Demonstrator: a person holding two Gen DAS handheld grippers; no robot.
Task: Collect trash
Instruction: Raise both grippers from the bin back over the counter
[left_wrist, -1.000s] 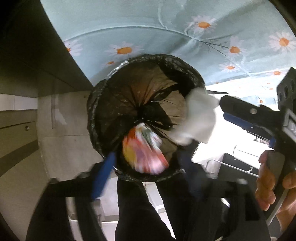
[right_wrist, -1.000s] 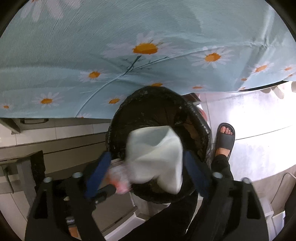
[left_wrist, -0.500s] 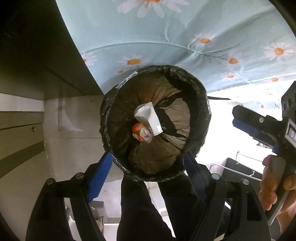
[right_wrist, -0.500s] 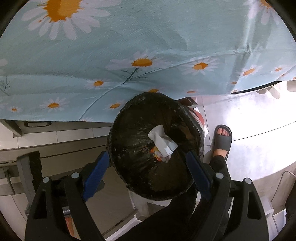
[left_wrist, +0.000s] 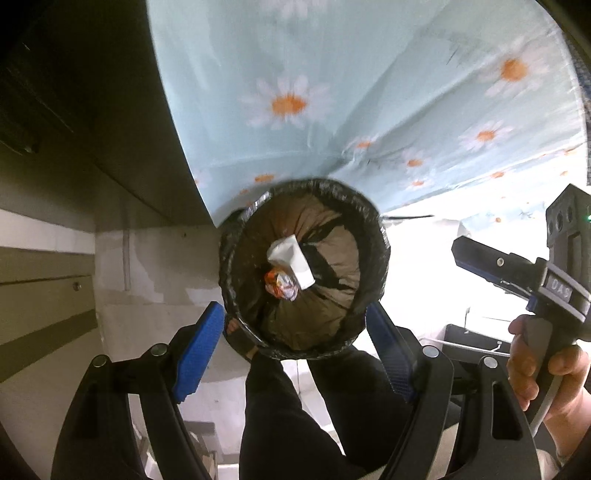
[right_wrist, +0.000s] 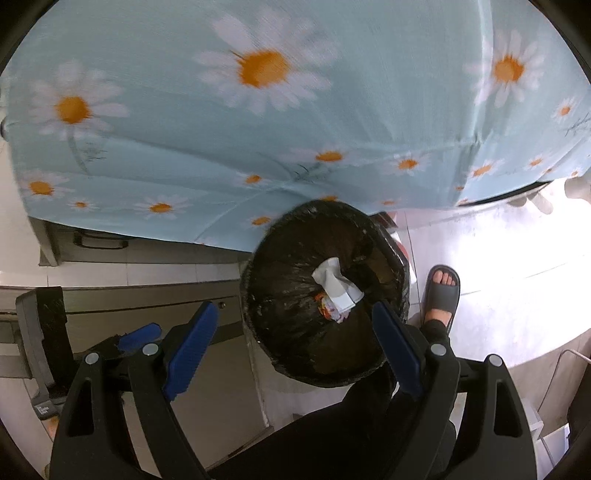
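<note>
A round bin lined with a black bag (left_wrist: 373, 266) (right_wrist: 280, 295) stands on the floor beside the table. A crumpled white paper (left_wrist: 293, 260) (right_wrist: 336, 286) and a colourful wrapper (left_wrist: 280, 286) (right_wrist: 327, 314) lie at its bottom. My left gripper (left_wrist: 295, 356) hangs open above the bin's near rim, nothing between its blue pads. My right gripper (right_wrist: 295, 349) is open and empty too, high over the bin. The right gripper (left_wrist: 491, 264) also shows at the right edge of the left wrist view, held by a hand (left_wrist: 543, 365).
A light blue tablecloth with daisies (left_wrist: 332, 110) (right_wrist: 295, 110) hangs just behind the bin. The person's dark trouser legs (left_wrist: 295, 413) and a foot in a dark slipper (right_wrist: 441, 291) stand close to the bin. Grey cabinet fronts (right_wrist: 129, 306) lie to the left on the tiled floor.
The white paper and the wrapper dropped from the open jaws into the bin. Both grippers have risen, so the bin looks smaller and more tablecloth shows.
</note>
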